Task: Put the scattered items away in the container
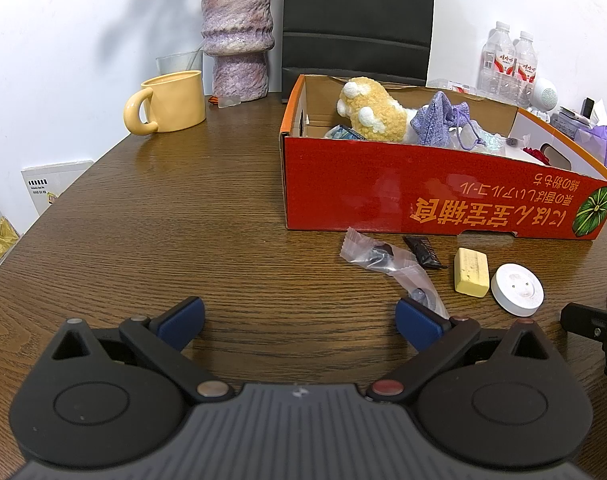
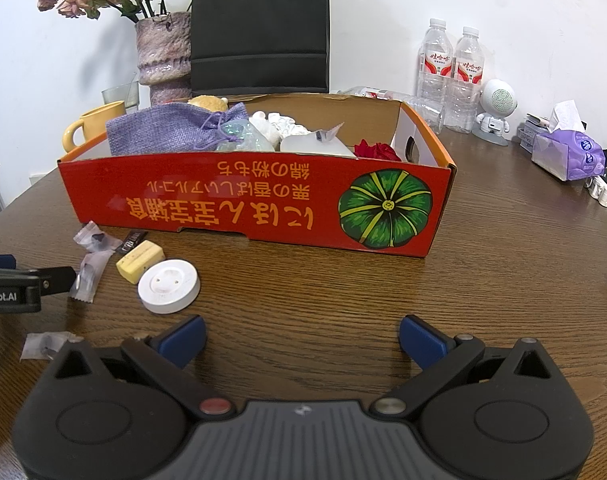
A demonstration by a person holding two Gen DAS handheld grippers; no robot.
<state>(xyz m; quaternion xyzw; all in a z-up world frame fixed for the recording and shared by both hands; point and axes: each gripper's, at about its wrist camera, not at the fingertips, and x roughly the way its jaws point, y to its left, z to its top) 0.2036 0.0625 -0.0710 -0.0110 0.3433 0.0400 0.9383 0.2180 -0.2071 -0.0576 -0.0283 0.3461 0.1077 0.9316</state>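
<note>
Both tools are sitting wide open with nothing between the blue pads: the left tool (image 1: 299,322) and the right tool (image 2: 301,338) are hovering low over the wooden tabletop (image 1: 183,220). The red cardboard box (image 2: 255,196) is already holding a plush toy (image 1: 369,114), a purple pouch (image 2: 175,130) and a red rose (image 2: 377,151). Lying just in front of it on the tabletop are clear plastic wrappers (image 1: 379,258), a dark snack packet (image 1: 423,252), a yellow block (image 1: 471,272) and a white round puck (image 2: 168,286). The left tool's right pad is touching a wrapper's end.
</note>
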